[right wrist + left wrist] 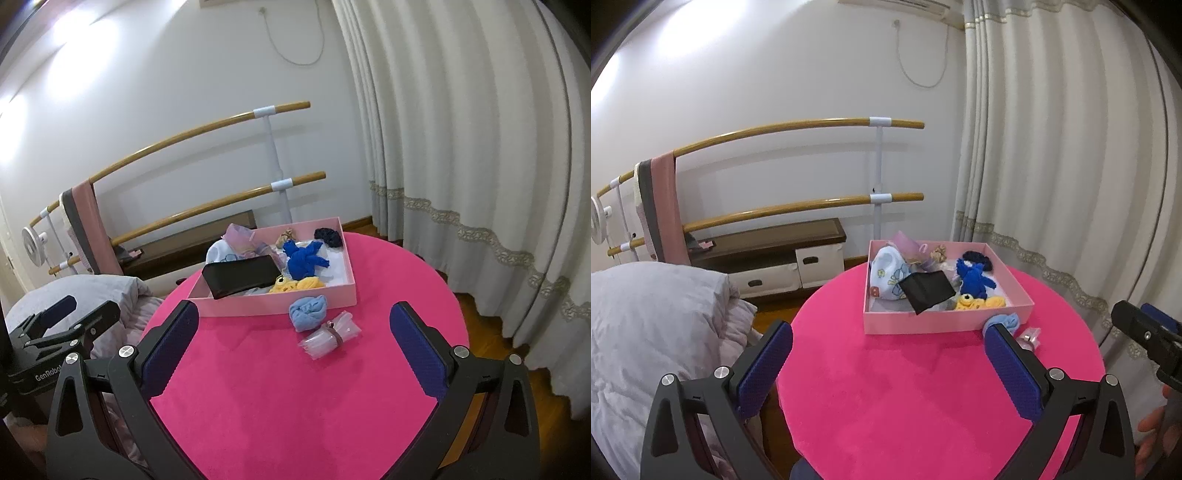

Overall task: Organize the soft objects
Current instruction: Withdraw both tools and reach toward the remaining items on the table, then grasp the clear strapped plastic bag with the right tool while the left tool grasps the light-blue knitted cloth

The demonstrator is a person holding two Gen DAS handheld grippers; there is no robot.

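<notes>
Two claws, left (886, 354) and right (295, 332), spread empty; one pink box (277, 306), two loose bundles (307, 313) beside it

A pink box (280, 304) sits at the middle of the frame, full of soft things. A light blue cloth ball (307, 312) touches its front wall. A clear plastic roll (330, 334) lies just below the ball.

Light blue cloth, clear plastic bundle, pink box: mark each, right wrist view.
light blue cloth (307, 313), right wrist view, middle of the bunched fabric.
clear plastic bundle (330, 333), right wrist view, at the band around its middle.
pink box (273, 305), right wrist view, near outer wall.
</notes>
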